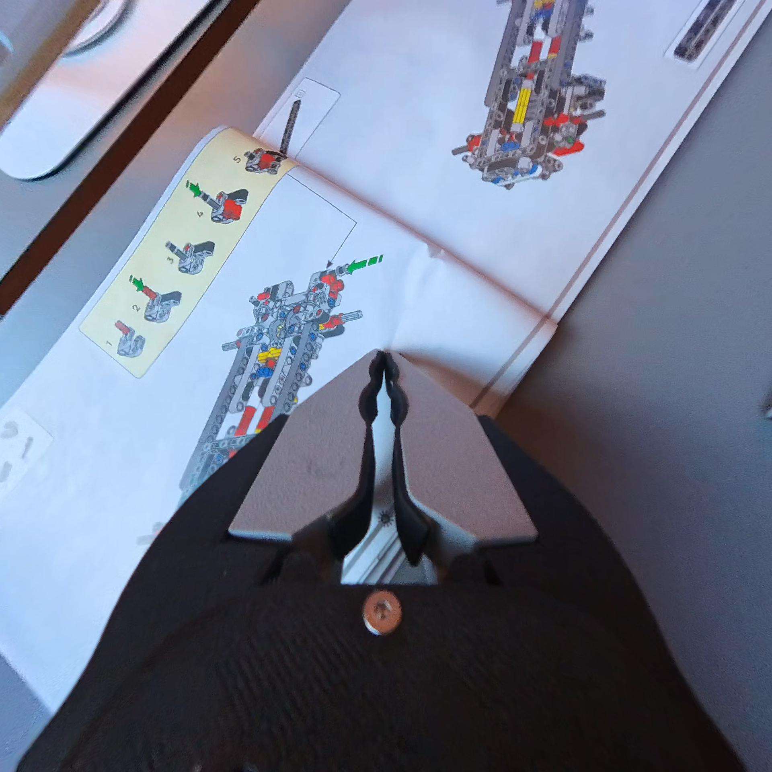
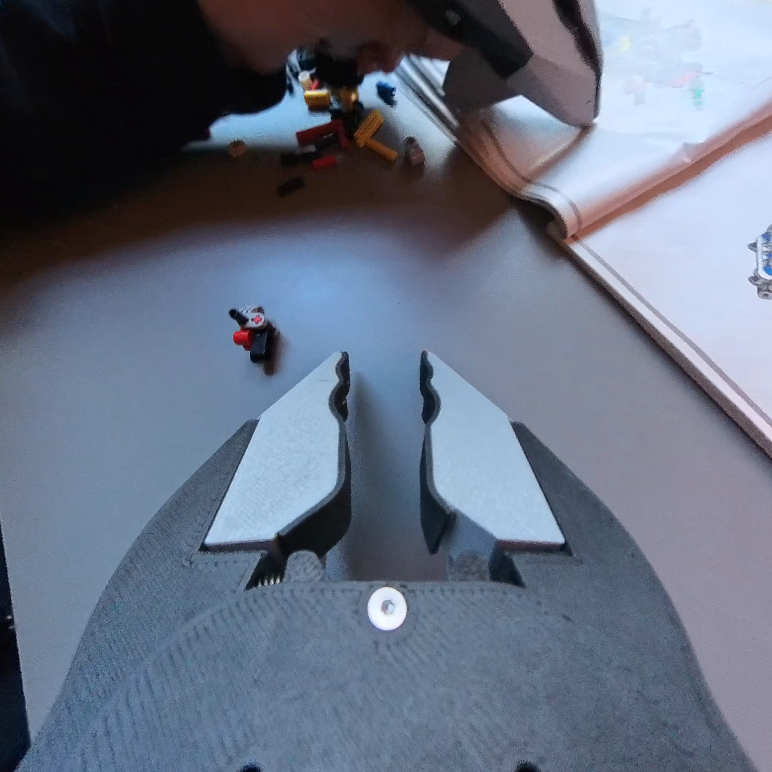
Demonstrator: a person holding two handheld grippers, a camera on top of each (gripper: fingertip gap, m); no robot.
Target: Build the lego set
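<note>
The smooth grey tabletop (image 2: 376, 259) fills most of the right wrist view, whereas the left wrist view is taken up by the open, glossy white paper instruction booklet (image 1: 417, 200), its pages printed with coloured building diagrams and a pale yellow panel of numbered steps. Only the left view shows a rounded silver slab (image 1: 46, 125) lying beyond a dark brown strip at the top left. Only the right view shows the loose pile of small red, yellow, black and blue plastic bricks (image 2: 334, 125) at the far side, beside the booklet's stacked page edges, and a dark sleeve above them. The left gripper (image 1: 383, 359), black ribbed plastic with grey metal fingers, has its wavy black tips together on the edge of a booklet page, which bends up where they meet. The right gripper (image 2: 383, 359) hangs with its tips apart over bare table. A small assembled piece of red, black and grey bricks (image 2: 254, 336) lies on the table near the right gripper's left fingertip, not touching it.
</note>
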